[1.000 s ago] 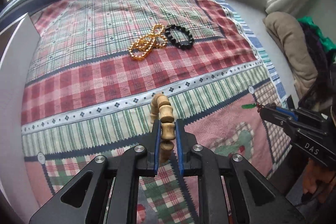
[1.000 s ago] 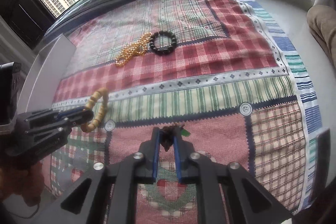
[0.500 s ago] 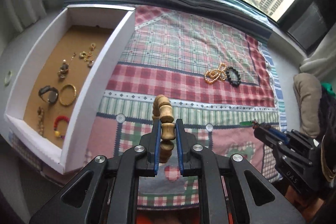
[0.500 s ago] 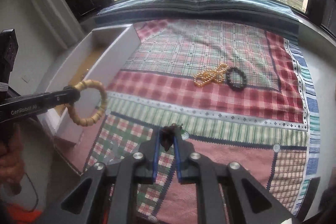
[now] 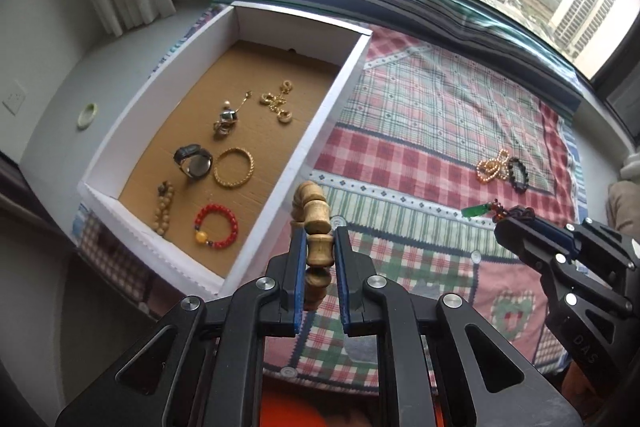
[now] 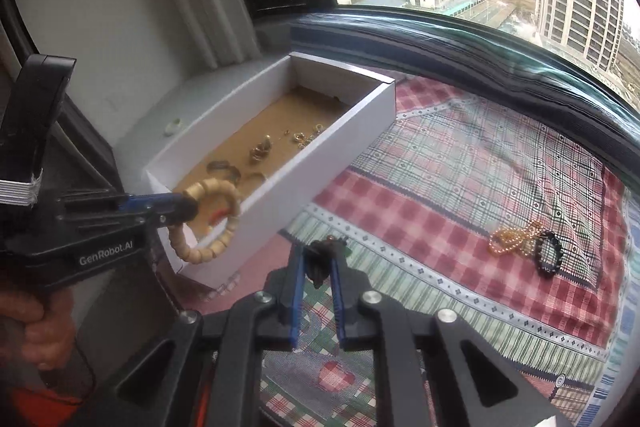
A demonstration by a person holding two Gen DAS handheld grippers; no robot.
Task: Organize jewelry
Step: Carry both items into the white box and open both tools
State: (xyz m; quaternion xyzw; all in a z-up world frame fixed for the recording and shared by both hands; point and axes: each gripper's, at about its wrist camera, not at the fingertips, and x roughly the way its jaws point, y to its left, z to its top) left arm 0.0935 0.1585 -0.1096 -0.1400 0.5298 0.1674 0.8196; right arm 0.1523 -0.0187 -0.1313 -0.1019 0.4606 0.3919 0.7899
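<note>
My left gripper (image 5: 317, 247) is shut on a wooden bead bracelet (image 5: 314, 219), held in the air by the near right wall of the white box (image 5: 320, 123). The right wrist view shows that bracelet (image 6: 212, 223) as a ring hanging from the left gripper (image 6: 188, 205) in front of the box (image 6: 348, 131). My right gripper (image 6: 318, 259) is shut on a dark cord pendant (image 6: 320, 261); in the left wrist view its green stone (image 5: 474, 211) sticks out of the right gripper (image 5: 506, 219). A gold bead chain (image 5: 492, 167) and a black bead bracelet (image 5: 518, 175) lie on the patchwork cloth (image 5: 420, 131).
The box floor holds a watch (image 5: 192, 163), a gold bangle (image 5: 234, 167), a red bead bracelet (image 5: 216, 231), a wooden bead string (image 5: 164, 207) and small gold pieces (image 5: 276, 103). A pale green ring (image 5: 87, 113) lies on the sill left of the box. A window runs along the back.
Both grippers rose and swung left, away from the gold chain and black bracelet, bringing the white box into view. Each keeps its piece; the wrists rolled.
</note>
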